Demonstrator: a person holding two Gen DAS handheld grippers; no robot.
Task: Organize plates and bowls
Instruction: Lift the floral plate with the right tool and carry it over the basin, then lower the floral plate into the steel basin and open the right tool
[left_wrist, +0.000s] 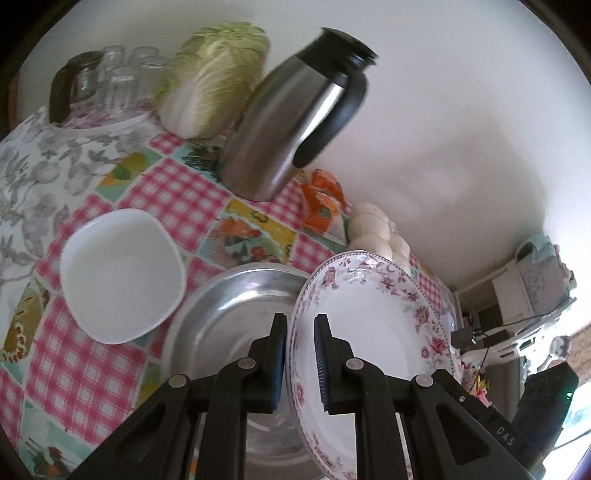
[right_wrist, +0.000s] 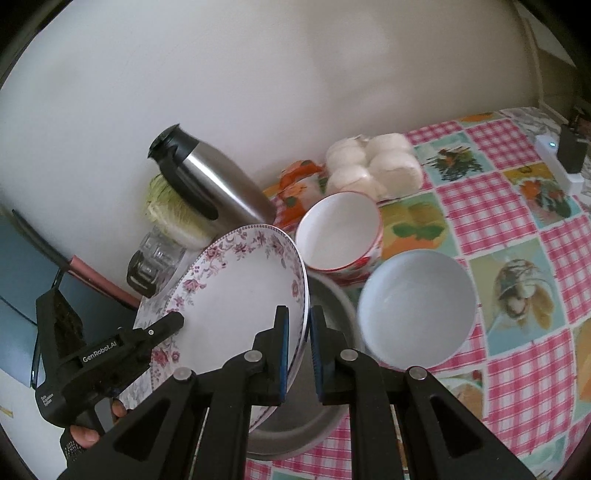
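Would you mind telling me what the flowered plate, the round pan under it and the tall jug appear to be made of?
Flowered plate: probably glazed ceramic or porcelain; glossy white with a printed pink floral rim. Round pan: likely aluminium or steel; dull grey, soft brushed reflections. Tall jug: brushed stainless steel body, with what looks like black plastic for the handle and lid.

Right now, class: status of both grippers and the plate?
Left gripper and right gripper shut on floral plate. Plate over metal pan. Nothing blocking.

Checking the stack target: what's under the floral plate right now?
The floral plate, gripped at opposite rims by the left gripper and right gripper, hangs tilted above a round metal pan. The plate hides part of the pan's floor.
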